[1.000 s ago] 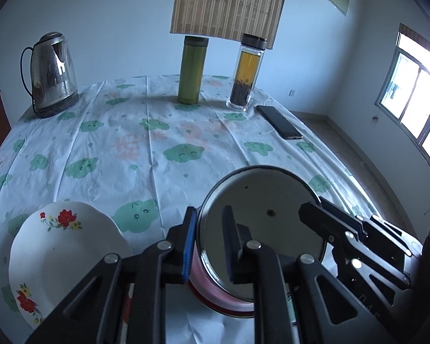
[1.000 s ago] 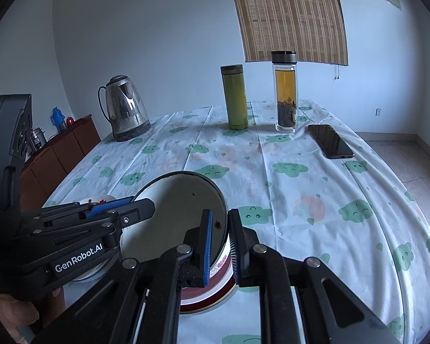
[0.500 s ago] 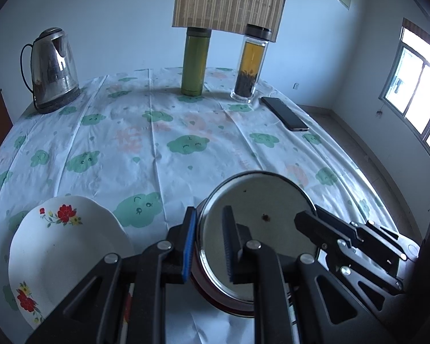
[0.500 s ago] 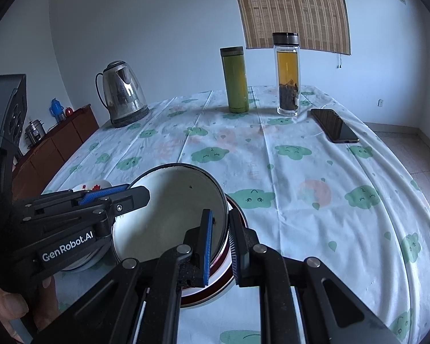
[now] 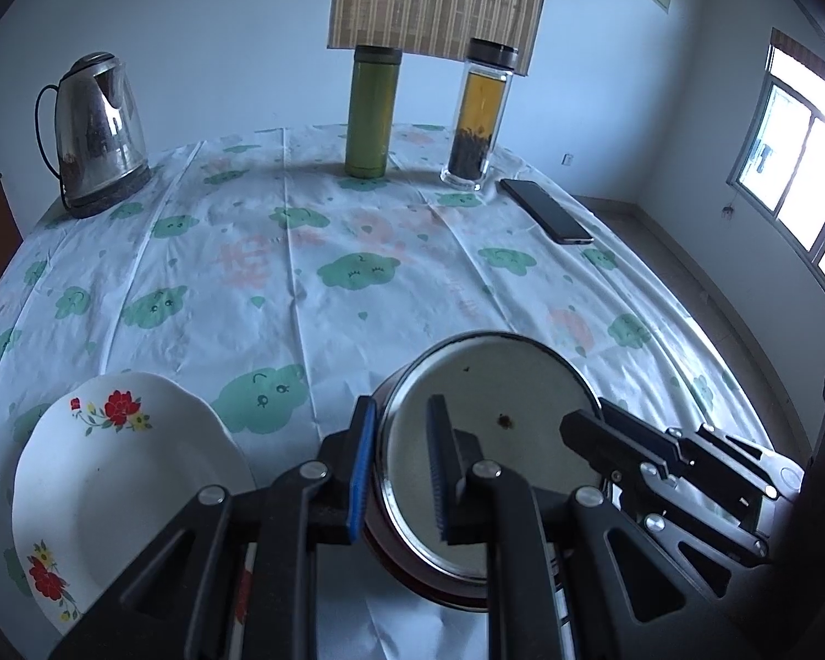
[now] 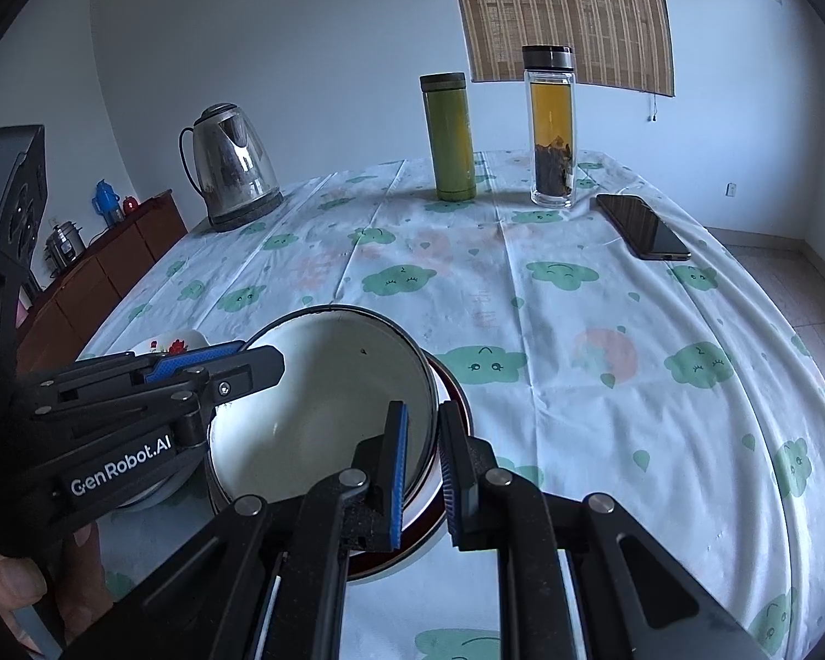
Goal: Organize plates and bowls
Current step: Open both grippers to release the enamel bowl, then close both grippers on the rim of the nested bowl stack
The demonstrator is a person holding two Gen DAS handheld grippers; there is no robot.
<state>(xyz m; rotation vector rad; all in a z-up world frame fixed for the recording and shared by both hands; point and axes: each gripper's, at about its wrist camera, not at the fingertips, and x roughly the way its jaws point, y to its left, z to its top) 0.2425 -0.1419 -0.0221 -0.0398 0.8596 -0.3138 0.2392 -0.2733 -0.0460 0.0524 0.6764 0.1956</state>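
A white enamel bowl (image 5: 484,440) with a dark rim is gripped by both grippers on opposite rims. My left gripper (image 5: 399,467) is shut on its left rim, my right gripper (image 6: 426,467) on its right rim. The bowl (image 6: 324,412) sits in or just above a red-rimmed bowl (image 6: 451,385) beneath it; I cannot tell if they touch. The red-rimmed bowl (image 5: 429,583) shows below. A white plate with red flowers (image 5: 121,484) lies to the left on the table; its edge (image 6: 176,342) shows behind the left gripper.
At the table's far side stand a steel kettle (image 5: 96,132), a green flask (image 5: 371,110) and a glass tea bottle (image 5: 478,115). A phone (image 5: 544,210) lies at the right. The cloud-print tablecloth (image 5: 302,275) covers the round table.
Both grippers and the white bowl have come down a little toward the red-rimmed bowl. The grips have not changed.
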